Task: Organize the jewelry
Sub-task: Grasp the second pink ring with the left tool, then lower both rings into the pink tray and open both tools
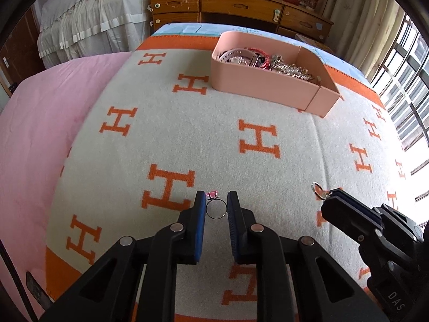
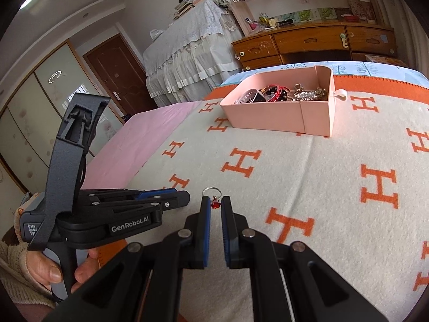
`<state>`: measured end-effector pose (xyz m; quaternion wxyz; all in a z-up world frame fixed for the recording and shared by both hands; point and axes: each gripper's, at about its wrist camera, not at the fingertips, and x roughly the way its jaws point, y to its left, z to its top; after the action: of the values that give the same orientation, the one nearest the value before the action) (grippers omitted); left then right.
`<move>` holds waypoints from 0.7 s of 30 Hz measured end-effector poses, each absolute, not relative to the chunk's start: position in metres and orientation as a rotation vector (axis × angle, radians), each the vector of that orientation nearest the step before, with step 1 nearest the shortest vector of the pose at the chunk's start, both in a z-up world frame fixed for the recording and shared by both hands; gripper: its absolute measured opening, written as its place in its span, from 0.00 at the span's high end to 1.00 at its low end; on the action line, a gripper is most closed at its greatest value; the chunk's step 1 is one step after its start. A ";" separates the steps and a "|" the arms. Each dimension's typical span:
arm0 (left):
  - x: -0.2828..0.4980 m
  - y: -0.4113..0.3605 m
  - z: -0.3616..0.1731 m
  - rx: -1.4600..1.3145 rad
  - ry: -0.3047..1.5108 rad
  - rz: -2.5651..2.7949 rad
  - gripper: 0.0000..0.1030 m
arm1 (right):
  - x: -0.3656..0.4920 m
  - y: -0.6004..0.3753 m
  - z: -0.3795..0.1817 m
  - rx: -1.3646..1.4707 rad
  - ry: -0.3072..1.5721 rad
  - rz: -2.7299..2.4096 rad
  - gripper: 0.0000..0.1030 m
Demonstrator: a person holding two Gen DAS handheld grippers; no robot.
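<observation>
Woolly matt blanket (image 1: 187, 123); smooth plastic tray (image 1: 268, 86)

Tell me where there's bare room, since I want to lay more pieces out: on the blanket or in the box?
The blanket is bare between the pink box and the tongs, and left towards the pink sheet. The box's long part is crowded with jewelry; its small end compartment looks free.
</observation>
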<state>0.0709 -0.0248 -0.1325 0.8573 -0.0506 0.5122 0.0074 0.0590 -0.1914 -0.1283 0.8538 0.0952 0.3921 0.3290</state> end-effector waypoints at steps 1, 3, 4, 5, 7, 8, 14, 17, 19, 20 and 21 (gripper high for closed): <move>0.072 -0.026 -0.125 -0.102 1.062 0.007 0.87 | 0.059 -0.192 -0.126 0.197 0.823 0.685 0.92; 0.077 -0.031 -0.108 -0.092 1.033 -0.021 0.87 | 0.062 -0.196 -0.117 0.197 0.827 0.664 0.92; 0.080 -0.033 -0.099 -0.085 1.018 -0.039 0.87 | 0.065 -0.198 -0.110 0.201 0.823 0.651 0.92; 0.084 -0.035 -0.089 -0.081 1.003 -0.060 0.87 | 0.068 -0.202 -0.102 0.213 0.815 0.640 0.92; 0.096 -0.037 -0.069 -0.082 0.976 -0.104 0.87 | 0.078 -0.210 -0.082 0.236 0.799 0.619 0.92; 0.104 -0.038 -0.059 -0.082 0.965 -0.124 0.87 | 0.085 -0.213 -0.071 0.245 0.787 0.607 0.92; 0.166 -0.045 -0.013 -0.095 0.899 -0.221 0.86 | 0.144 -0.220 -0.023 0.278 0.778 0.506 0.92; 0.207 -0.049 -0.011 -0.098 0.909 -0.231 0.86 | 0.181 -0.218 -0.021 0.293 0.812 0.453 0.92; 0.233 -0.051 -0.016 -0.109 0.932 -0.233 0.86 | 0.203 -0.216 -0.028 0.315 0.841 0.437 0.92; 0.243 -0.051 -0.019 -0.109 0.938 -0.225 0.86 | 0.214 -0.215 -0.032 0.324 0.858 0.424 0.92; 0.251 -0.052 -0.023 -0.105 0.943 -0.226 0.86 | 0.224 -0.214 -0.037 0.332 0.872 0.415 0.92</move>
<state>0.2514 -0.0525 -0.0227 0.8833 -0.0504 0.4532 -0.1084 0.2237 -0.2140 -0.0369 0.8724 0.1588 0.4173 0.1988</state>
